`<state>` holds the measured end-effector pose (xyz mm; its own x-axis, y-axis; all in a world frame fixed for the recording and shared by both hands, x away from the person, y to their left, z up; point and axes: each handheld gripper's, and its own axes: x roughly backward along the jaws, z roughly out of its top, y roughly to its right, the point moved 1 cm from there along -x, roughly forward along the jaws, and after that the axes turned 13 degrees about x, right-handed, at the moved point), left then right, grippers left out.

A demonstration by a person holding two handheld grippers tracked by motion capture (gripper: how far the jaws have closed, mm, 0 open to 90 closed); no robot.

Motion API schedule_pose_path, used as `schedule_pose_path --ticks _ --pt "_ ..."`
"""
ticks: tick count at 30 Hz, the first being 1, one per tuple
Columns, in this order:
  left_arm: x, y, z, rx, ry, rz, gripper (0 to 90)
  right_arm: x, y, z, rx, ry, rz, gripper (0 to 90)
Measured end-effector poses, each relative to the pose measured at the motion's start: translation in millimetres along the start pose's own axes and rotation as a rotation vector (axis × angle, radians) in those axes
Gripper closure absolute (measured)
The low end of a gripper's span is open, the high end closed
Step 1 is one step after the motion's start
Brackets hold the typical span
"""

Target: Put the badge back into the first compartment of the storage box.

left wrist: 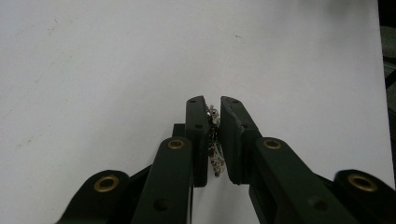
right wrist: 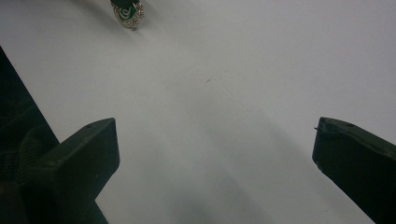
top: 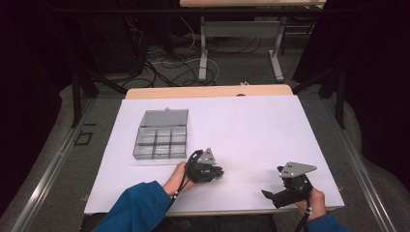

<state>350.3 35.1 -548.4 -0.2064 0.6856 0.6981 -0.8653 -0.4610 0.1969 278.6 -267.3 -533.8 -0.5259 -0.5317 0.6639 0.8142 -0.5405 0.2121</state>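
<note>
Jaws of the left gripper (left wrist: 213, 135) are being pressed together on a small jewelled trinket (left wrist: 214, 140), green and silver, which is being held edgewise between the pads just above the white sheet (left wrist: 93, 70). Jaws of the right gripper (right wrist: 215, 154) are being kept wide apart, with nothing but bare sheet between them.

No brand, label or writing is being shown legibly anywhere; what the trinket's green face carries cannot be told.

From the high view, the left gripper (top: 218, 172) is being held near the middle of the sheet's near half, and the right gripper (top: 269, 195) is lying close to the near edge, well apart from it. A clear compartment box (top: 160, 143) is standing open to the left of the left gripper, its lid (top: 164, 117) lying flat behind it. Nothing is being seen between the left gripper and the box. In the right gripper view, the trinket (right wrist: 128, 14) is being seen at the top edge, gripped from above. Beyond the table (top: 208, 91), cables (top: 169, 63) are lying on the floor.
</note>
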Motion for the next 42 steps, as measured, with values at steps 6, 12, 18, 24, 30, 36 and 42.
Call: schedule_pose_path --ticks 6,12,18,24,30,36,42 --pt "0.0 0.6 0.1 -0.012 0.004 -0.002 82.7 0.1 0.6 -0.1 0.0 -0.004 0.01 0.2" --pt "-0.5 1.9 0.2 -0.017 0.008 0.002 82.9 0.8 0.2 -0.4 0.005 0.002 0.004 0.2" --pt "-0.5 3.5 0.1 -0.017 0.017 -0.001 83.7 0.0 0.0 -0.1 -0.002 -0.002 0.005 0.2" --pt "0.1 4.8 0.2 -0.029 0.017 0.002 83.9 0.4 -0.3 0.2 -0.001 -0.006 0.008 0.2" --pt "0.5 6.6 0.6 -0.03 0.027 0.006 84.6 0.8 0.3 -0.3 0.003 -0.004 0.007 0.2" --pt "1.0 7.0 0.3 -0.036 0.025 0.007 85.3 0.5 -0.3 0.0 0.003 -0.005 0.009 0.2" --pt "2.0 5.4 1.4 -0.039 0.011 0.001 85.5 0.7 -0.4 -0.2 0.002 -0.006 0.01 0.2"
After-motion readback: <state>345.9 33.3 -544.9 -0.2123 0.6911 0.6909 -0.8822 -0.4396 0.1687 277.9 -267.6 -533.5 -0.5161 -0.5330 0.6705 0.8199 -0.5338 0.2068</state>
